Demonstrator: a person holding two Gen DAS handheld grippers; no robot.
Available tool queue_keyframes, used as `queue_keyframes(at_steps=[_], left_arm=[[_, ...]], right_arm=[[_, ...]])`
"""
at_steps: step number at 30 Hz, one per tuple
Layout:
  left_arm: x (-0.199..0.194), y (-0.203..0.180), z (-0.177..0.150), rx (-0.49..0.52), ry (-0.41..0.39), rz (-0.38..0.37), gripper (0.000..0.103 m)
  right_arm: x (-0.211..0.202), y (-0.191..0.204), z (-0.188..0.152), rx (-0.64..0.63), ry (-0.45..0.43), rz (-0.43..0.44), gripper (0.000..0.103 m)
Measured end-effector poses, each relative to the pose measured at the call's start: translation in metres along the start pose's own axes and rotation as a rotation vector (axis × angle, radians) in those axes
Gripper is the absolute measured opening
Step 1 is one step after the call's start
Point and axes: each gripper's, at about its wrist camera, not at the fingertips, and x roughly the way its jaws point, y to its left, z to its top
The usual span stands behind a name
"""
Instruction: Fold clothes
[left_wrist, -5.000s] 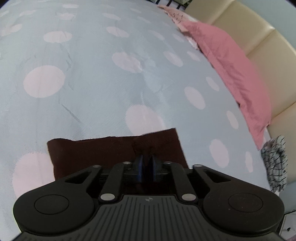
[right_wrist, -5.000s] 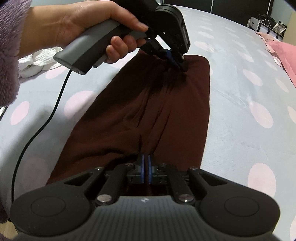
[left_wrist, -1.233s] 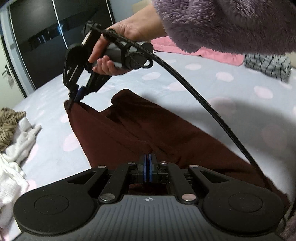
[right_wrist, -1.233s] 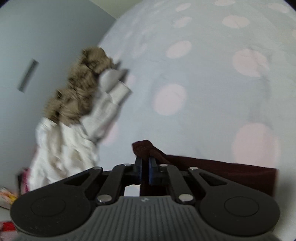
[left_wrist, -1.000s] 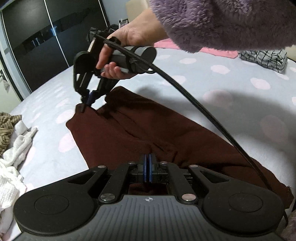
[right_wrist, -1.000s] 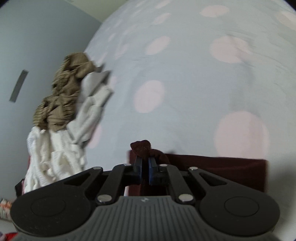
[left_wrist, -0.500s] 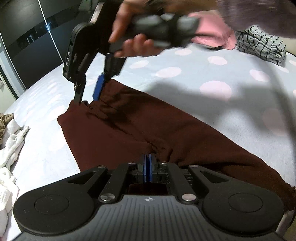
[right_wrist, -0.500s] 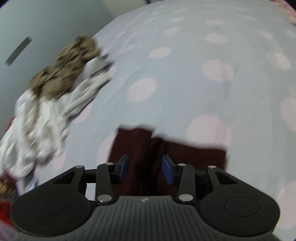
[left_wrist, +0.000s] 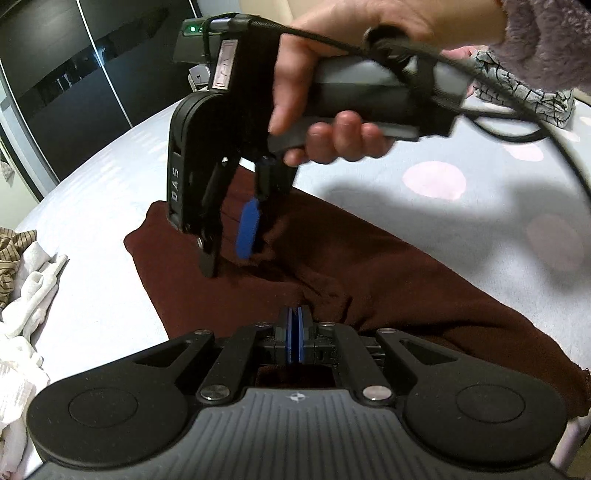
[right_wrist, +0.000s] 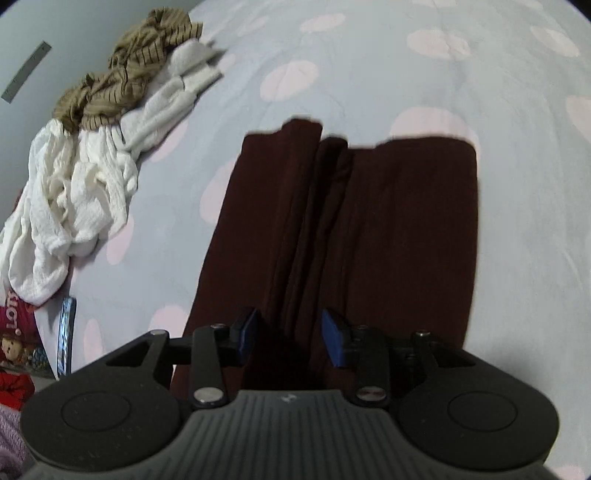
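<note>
Left wrist view: left tongs (left_wrist: 294, 339) clamp the maroon garment (left_wrist: 388, 273) at lower centre on the bed (left_wrist: 461, 206), right tongs (left_wrist: 226, 248) hang apart above it, so lifting one-sided could bunch the cloth.

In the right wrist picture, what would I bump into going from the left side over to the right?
Red doll picture → white clothes pile with a brown striped garment on its far end → dark maroon garment → bare polka-dot bedspread.
</note>
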Motion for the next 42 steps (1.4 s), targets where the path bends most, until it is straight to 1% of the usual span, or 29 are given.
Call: queue_keyframes(at_steps=[1,3,4,6,10,12,15,16,18,21,24,25,26,28,30,32,33,35,36,38,39,42], left_arm=[[0.001,0.001,0.0,0.001,-0.002,0.001,0.001],[0.002,0.003,0.001,0.002,-0.007,0.002,0.001],[0.002,0.004,0.001,0.001,-0.01,0.002,0.001],[0.001,0.005,0.001,0.002,-0.017,0.003,0.001],[-0.005,0.003,0.003,0.027,-0.043,0.022,0.001],[-0.008,0.003,0.005,0.053,-0.054,0.047,0.001],[-0.007,0.006,0.006,0.043,-0.054,0.046,0.001],[-0.006,0.008,0.007,0.036,-0.052,0.044,0.001],[0.0,0.007,0.005,0.042,-0.032,0.035,0.001],[0.01,0.004,0.001,0.085,0.015,0.022,0.001],[0.015,0.001,-0.001,0.105,0.041,-0.005,0.001],[0.017,-0.001,-0.002,0.116,0.046,-0.009,0.001],[0.019,-0.001,-0.004,0.127,0.047,-0.009,0.001],[0.019,0.001,-0.004,0.131,0.049,-0.013,0.002],[0.018,0.006,-0.002,0.103,0.042,-0.028,0.005],[0.016,0.012,0.001,0.061,0.036,-0.041,0.013],[0.013,0.014,0.003,0.047,0.028,-0.042,0.014],[0.008,0.017,0.006,0.021,0.011,-0.045,0.022],[0.007,0.019,0.008,0.003,0.0,-0.046,0.024],[0.006,0.019,0.01,-0.033,-0.006,-0.063,0.025],[0.006,0.018,0.01,-0.047,-0.005,-0.074,0.025],[0.018,0.013,0.01,-0.04,0.035,-0.081,0.025]], right_arm=[[0.0,0.001,-0.003,0.004,0.023,0.009,0.04],[0.003,0.0,-0.013,0.034,0.09,0.041,0.04],[0.001,0.001,-0.02,0.039,0.088,0.045,0.039],[-0.002,-0.001,-0.025,0.06,0.085,0.046,0.029],[-0.006,-0.011,-0.032,0.174,0.085,0.088,0.018],[-0.006,-0.016,-0.034,0.255,0.078,0.145,0.016],[-0.007,-0.025,-0.037,0.379,0.065,0.295,0.013],[-0.003,-0.026,-0.038,0.416,0.07,0.304,0.013],[0.001,-0.03,-0.042,0.421,0.077,0.259,0.013],[0.008,-0.035,-0.051,0.46,0.071,0.27,0.012],[0.004,-0.028,-0.051,0.405,0.058,0.238,0.012],[-0.002,-0.025,-0.047,0.367,0.061,0.218,0.017],[-0.008,-0.021,-0.043,0.329,0.063,0.198,0.031],[-0.02,-0.013,-0.036,0.252,0.066,0.16,0.051],[-0.038,-0.009,-0.031,0.177,0.044,0.141,0.051],[-0.058,-0.003,-0.024,0.112,-0.019,0.087,0.051],[-0.065,-0.001,-0.021,0.083,-0.048,0.055,0.05],[-0.072,0.002,-0.012,0.028,-0.1,-0.046,0.045],[-0.073,0.004,-0.011,0.005,-0.111,-0.08,0.043],[-0.071,0.006,-0.005,-0.032,-0.127,-0.152,0.041],[-0.069,0.004,-0.003,-0.042,-0.137,-0.17,0.041],[-0.059,0.004,0.009,-0.061,-0.153,-0.225,0.041]])
